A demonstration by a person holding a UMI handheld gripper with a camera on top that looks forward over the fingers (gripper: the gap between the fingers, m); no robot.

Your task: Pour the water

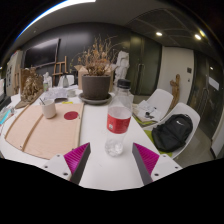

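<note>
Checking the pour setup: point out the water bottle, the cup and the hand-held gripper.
Water bottle (118, 119): gripper view, on its red label.
Cup (48, 108): gripper view, on its side wall.
Hand-held gripper (112, 160): gripper view, midway between its open fingertips.

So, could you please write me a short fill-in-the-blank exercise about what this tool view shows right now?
1. The bottle has a ____ label.
2. The bottle stands just ahead of the tool, whose fingers are ____.
3. The wooden board carries a cup and a ____ round coaster.
4. Beyond the bottle stands a pot of dried ____.

Missing words: red; open; red; plants
</note>
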